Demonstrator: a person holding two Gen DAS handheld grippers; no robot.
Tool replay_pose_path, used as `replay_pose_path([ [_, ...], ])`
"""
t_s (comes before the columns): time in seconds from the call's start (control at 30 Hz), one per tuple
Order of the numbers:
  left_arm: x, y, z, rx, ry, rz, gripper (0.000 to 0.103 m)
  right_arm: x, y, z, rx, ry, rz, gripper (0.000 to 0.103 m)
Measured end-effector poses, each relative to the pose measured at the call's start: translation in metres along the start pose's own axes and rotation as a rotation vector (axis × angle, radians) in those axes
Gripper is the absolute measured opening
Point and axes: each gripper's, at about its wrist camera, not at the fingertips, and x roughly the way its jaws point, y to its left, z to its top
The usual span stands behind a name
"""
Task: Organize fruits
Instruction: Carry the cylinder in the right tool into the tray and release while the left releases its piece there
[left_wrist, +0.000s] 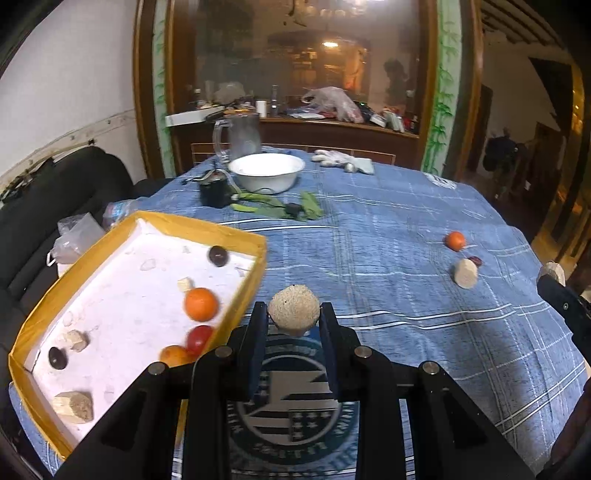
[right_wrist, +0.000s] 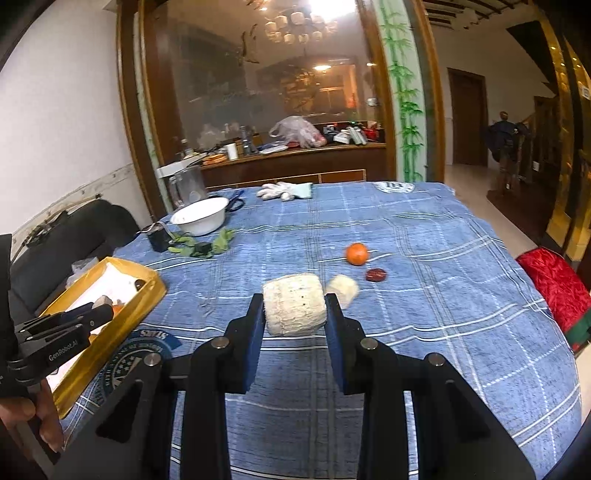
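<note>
Left wrist view: left gripper clamps a pale chunk beside the yellow box at the table's left edge. Right wrist view: right gripper clamps a pale block over open cloth; an orange lies beyond.

tongs: black frames | blue pads | silver pivot screws | "GenRobot.AI" marking

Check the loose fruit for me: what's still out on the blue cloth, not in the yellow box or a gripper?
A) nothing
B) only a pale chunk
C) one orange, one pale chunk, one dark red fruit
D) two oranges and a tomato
C: in the right wrist view an orange, a pale chunk and a dark red fruit lie on the cloth, far from the box.
</note>
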Motion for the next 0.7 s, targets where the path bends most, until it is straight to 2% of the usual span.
replay_pose_path([
  [0.3, -0.004, 0.033, -0.008, -0.059, 0.009, 0.048, 0.027, 0.007, 0.019, -0.001, -0.029, 0.014, 0.032, 0.033],
  [0.7, -0.007, 0.043, -0.014, -0.075, 0.013, 0.081, 0.027, 0.011, 0.044, -0.011, -0.079, 0.045, 0.108, 0.033],
])
